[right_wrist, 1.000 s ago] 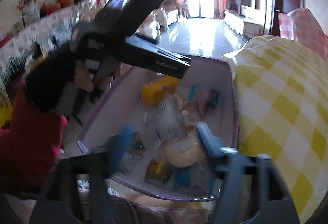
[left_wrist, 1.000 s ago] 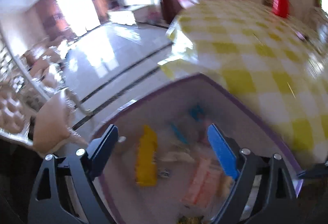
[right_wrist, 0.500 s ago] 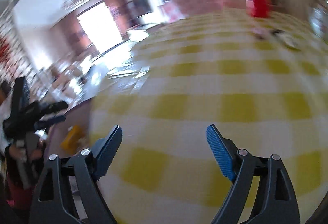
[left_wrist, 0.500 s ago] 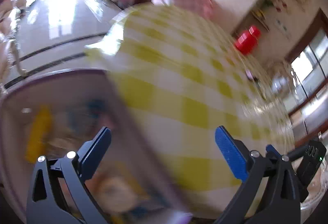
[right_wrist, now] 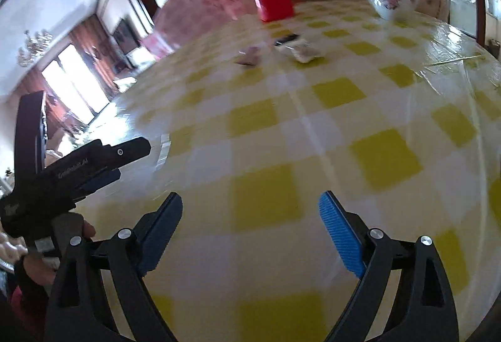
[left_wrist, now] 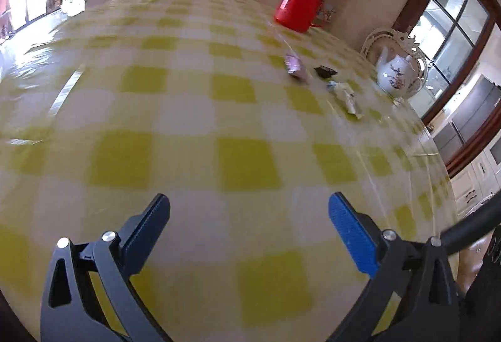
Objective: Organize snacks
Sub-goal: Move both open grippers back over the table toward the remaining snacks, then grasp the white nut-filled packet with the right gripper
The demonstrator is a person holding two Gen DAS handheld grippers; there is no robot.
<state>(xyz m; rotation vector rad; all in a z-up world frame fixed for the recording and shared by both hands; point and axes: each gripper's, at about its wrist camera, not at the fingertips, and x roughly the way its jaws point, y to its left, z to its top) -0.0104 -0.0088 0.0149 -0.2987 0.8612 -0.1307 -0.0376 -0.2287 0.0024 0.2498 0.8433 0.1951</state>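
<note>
From the left wrist, the left gripper (left_wrist: pixel 249 209) is seen spread wide and empty above the checked table (left_wrist: pixel 175 110); snacks (left_wrist: pixel 322 79) lie far right, near a teapot (left_wrist: pixel 396 76). From the right wrist, the right gripper (right_wrist: pixel 250 209), its jaws just opened further, is held empty; snacks (right_wrist: pixel 281 51) lie far off.

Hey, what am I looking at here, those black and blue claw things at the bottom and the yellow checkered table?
Those claws are two handheld grippers, one in each of a person's hands. Each picture comes from a wide-angle camera on one gripper, looking along its fingers. The left gripper and the right gripper both stand open and hold nothing; their jaws have just been opening. In the right-hand view the other gripper shows at the left, in the person's hand. On the checkered tablecloth lie a few small wrapped snacks, with a red jug and a white teapot behind them.
</note>
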